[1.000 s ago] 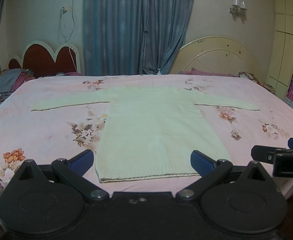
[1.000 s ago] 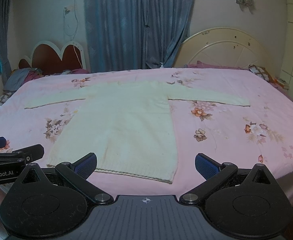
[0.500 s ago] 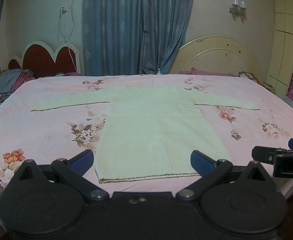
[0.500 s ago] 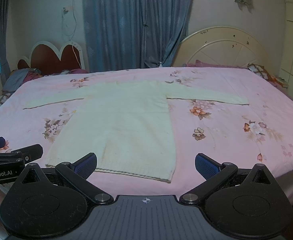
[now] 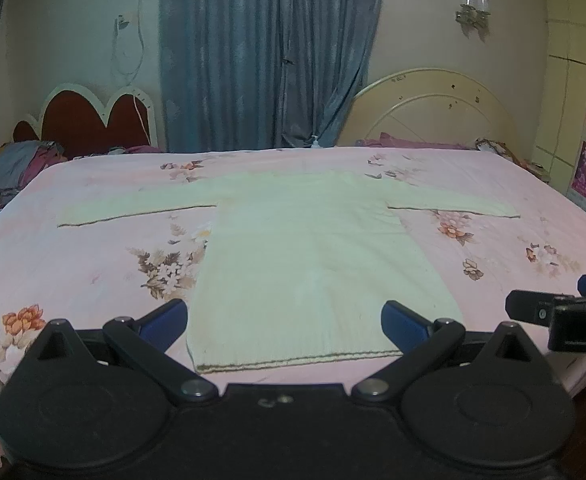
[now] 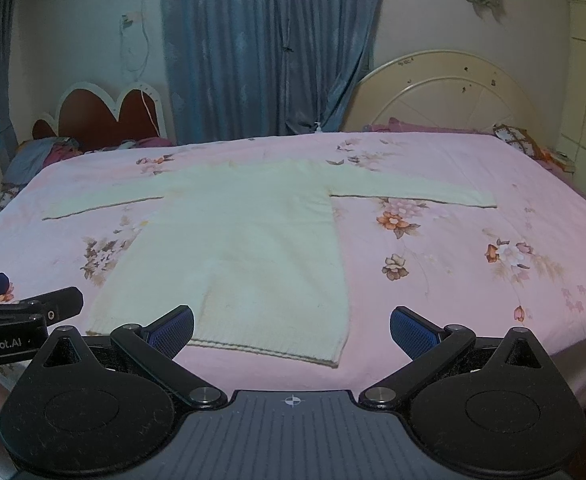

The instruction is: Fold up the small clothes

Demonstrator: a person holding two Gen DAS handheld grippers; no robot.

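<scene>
A pale cream long-sleeved sweater lies flat on the pink floral bedsheet, sleeves spread out to both sides, hem toward me. It also shows in the right wrist view. My left gripper is open and empty, held just short of the hem. My right gripper is open and empty, near the hem's right corner. Each gripper's fingers show at the edge of the other's view.
The bed's front edge runs just below the hem. A cream headboard and a red heart-shaped headboard stand at the back, with blue curtains between. Pillows and clothes are piled at the far left.
The right wrist view has shifted slightly, the sweater sitting a little lower and left in it. The left gripper has barely moved. Both stay open.
</scene>
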